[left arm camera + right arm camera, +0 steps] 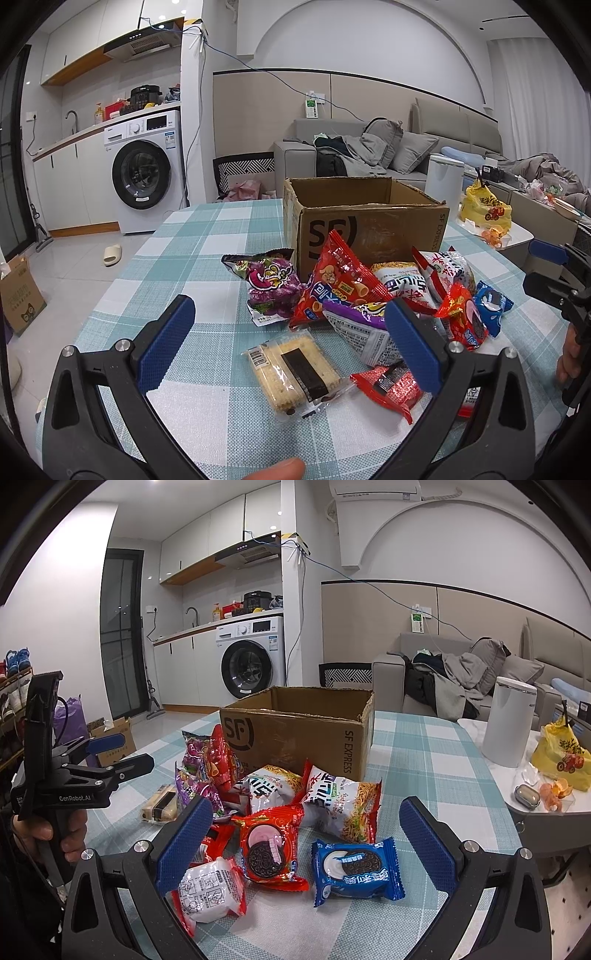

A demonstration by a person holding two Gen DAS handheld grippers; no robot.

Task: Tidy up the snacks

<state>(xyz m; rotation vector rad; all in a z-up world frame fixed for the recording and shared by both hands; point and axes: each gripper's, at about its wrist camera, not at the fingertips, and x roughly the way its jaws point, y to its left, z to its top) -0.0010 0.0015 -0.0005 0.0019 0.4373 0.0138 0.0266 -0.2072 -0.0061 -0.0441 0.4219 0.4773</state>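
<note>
Legibly: cardboard box (295,731) — "SF EXPRESS" | left gripper (291,343) — "GenRobot.AI", agape | right gripper (306,842) agape

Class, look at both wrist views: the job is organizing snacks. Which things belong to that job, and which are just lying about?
Belongs to the job:
- brown cardboard SF box
- blue cookie packet
- red cookie packet
- white noodle bag
- purple snack bag
- clear cracker pack

Just lying about:
- yellow plastic bag
- white cylindrical appliance
- orange peel
</note>
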